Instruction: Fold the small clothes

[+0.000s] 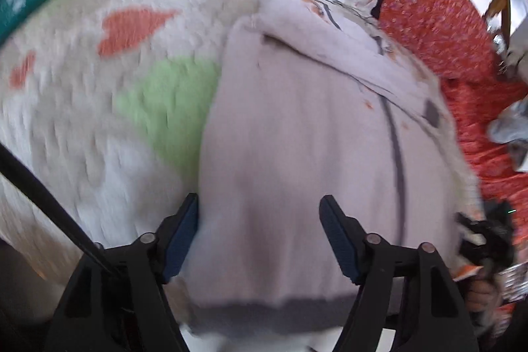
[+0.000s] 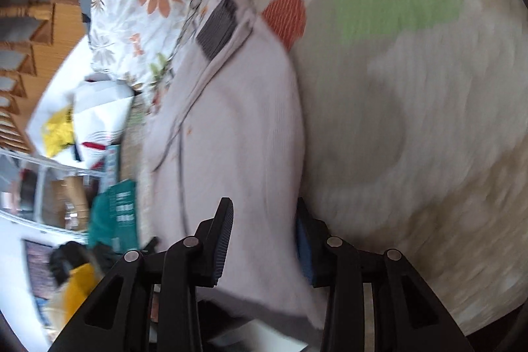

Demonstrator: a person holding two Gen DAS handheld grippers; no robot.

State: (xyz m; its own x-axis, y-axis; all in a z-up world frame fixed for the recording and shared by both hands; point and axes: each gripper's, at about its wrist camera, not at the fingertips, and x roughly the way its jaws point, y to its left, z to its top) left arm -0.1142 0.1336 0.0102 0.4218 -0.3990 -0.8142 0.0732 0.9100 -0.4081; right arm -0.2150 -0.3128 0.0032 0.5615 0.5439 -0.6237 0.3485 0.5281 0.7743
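Both pairs of jaws are seen standing apart over a pale lilac garment [image 1: 290,137] that is spread flat on a fleecy blanket [image 1: 99,127] with orange and green patches. On the left gripper [image 1: 259,231] the jaws are held released, with the cloth lying beyond and between them and its left edge just beside the left-hand jaw; no pinch is shown. On the right gripper [image 2: 264,236] the jaws are set closer together and a strip of the garment's edge lies between them, but whether the pads actually press on it cannot be told through the blur. The garment is judged to be light, soft and limp, so it is expected to sag and crease wherever it is unsupported, and to drag rather than slide on the fleece. A hold is best taken at a hem or corner, where one layer can be pinched cleanly, with both edges lifted together.
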